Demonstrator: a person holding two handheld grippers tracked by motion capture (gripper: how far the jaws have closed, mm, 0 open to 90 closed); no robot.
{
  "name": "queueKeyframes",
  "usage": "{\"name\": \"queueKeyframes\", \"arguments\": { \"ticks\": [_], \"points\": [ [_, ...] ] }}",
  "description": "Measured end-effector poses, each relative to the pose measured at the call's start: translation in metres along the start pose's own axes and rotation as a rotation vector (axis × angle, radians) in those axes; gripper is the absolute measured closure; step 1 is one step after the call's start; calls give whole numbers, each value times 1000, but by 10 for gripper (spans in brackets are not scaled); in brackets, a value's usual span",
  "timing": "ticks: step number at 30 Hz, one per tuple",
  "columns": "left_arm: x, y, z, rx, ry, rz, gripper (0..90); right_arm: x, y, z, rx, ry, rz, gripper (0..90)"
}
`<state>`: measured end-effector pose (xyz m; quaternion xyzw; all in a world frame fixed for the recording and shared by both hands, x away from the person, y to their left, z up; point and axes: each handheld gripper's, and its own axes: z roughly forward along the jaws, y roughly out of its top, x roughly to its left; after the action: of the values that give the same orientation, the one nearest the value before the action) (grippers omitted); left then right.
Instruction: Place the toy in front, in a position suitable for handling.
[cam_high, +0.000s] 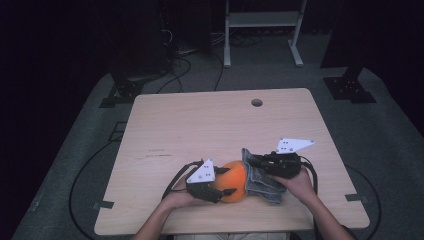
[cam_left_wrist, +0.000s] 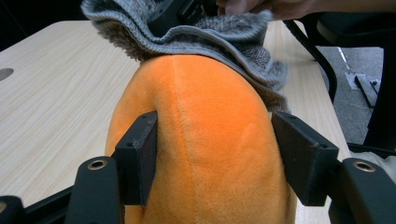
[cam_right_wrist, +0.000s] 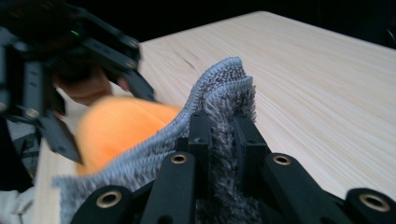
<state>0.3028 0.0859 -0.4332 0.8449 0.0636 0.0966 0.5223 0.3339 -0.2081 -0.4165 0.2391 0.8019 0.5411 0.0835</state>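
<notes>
step: pull cloth (cam_high: 262, 176) over ball (cam_high: 233, 181) | left gripper (cam_high: 220, 181): jaws squeezing ball | right gripper (cam_high: 256, 162): jaws pinching cloth rim | advice: steady ball, drag slowly, low to desk (cam_high: 210, 125)

Lab, cables (cam_high: 180, 67) on floor, camera stands (cam_high: 350, 87)

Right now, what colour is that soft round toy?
Bright orange plush toy, clearest in the left gripper view.
</notes>
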Motion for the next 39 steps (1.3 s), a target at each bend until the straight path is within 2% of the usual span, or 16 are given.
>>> {"name": "queueKeyframes", "arguments": {
  "ticks": [4,6,10,13,14,16,18,22,24,25,28,31,33,36,39],
  "points": [
    [0,0,0,-3,0,1,340,-3,-7,-10,17,-33,11,792],
    [1,0,1,-7,4,-13,322,-1,-8,-16,4,-26,12,792],
    [1,1,3,-11,12,-23,297,12,-3,-21,-52,30,9,792],
    [1,2,5,-9,21,-24,285,23,3,-15,-75,82,-14,792],
    [1,2,5,-8,25,-26,281,26,4,-12,-73,94,-22,791],
    [1,2,3,-2,33,-29,257,29,5,-4,-43,84,-51,791],
    [4,3,0,1,30,-49,214,26,2,1,-41,87,-32,792],
    [15,1,-10,1,36,-138,125,19,-3,-1,-56,67,-6,791],
    [18,-2,-12,-6,17,-173,153,16,-5,-4,-57,51,-1,791],
    [18,-3,-11,-12,5,-177,205,15,-6,-5,-58,43,4,791],
    [16,-2,-9,-17,28,-164,315,13,-6,-9,-51,16,-8,790],
    [16,2,-8,-25,56,-163,371,22,0,-14,-79,18,-26,790],
    [16,5,-6,-35,65,-167,389,34,8,-12,-105,58,-70,790],
    [15,6,-5,-27,71,-152,395,47,15,-1,-64,47,-141,790],
    [16,2,-7,-41,50,-179,339,41,14,4,-49,40,-127,791]
  ]
}}
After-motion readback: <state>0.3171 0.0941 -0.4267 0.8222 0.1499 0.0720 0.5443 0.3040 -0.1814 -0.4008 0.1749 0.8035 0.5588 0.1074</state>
